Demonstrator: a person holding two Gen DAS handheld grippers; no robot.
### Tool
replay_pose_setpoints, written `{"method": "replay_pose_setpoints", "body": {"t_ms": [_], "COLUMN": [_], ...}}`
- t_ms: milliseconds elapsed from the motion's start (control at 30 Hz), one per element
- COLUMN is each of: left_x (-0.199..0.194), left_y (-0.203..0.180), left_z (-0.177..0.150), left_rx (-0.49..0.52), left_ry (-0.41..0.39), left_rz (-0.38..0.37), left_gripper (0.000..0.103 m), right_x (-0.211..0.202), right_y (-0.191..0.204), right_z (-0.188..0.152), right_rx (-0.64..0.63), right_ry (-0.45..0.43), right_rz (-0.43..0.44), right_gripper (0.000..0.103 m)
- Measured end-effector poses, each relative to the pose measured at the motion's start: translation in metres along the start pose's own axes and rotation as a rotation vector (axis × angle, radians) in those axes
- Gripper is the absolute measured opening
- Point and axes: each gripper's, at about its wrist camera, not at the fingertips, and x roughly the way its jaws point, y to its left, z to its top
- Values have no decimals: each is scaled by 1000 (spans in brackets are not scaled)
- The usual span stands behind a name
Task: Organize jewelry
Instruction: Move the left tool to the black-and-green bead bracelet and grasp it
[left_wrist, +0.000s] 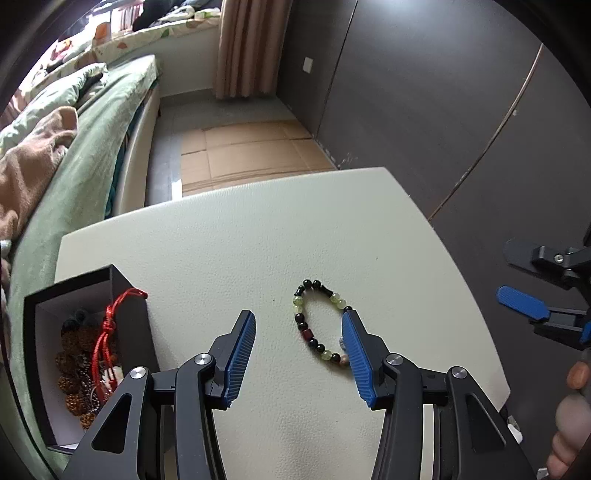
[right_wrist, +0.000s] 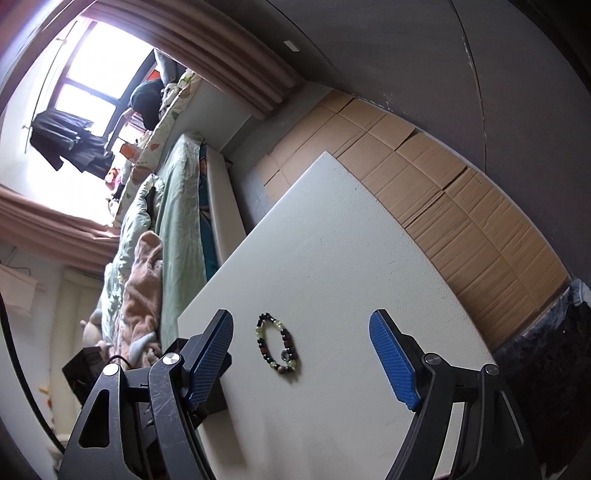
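So most pieces already sit in the open black cardboard box (left_wrist: 79, 354) beside my left gripper (left_wrist: 299, 354); the black-and-green beaded bracelet (left_wrist: 322, 322) lies loose between its half-open, empty jaws. Right gripper (right_wrist: 301, 360) is wide, empty.

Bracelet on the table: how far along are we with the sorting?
Done: the box already holds brown bead strings and a red cord. In hand: nothing; left tongs and right tongs are both open, neither pinching the bracelet. Left: that bracelet lies loose on the table and must go in the box.
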Motion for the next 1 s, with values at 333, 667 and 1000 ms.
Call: {"method": "replay_pose_setpoints", "body": {"t_ms": [333, 667, 1000], "left_x": [41, 41, -5], "left_y": [-11, -18, 4], "left_z": [-6, -8, -6], "left_rx": [50, 100, -1], "left_ry": [109, 127, 3], "left_rz": [117, 127, -1], "left_gripper": [41, 8, 8], "right_x": [-11, -10, -2], "right_y": [-10, -9, -1], "right_z": [4, 3, -2], "right_rx": [-9, -12, -52], "right_ry": [-14, -3, 25], "right_rz": [-16, -1, -13], "right_gripper": [78, 78, 78]}}
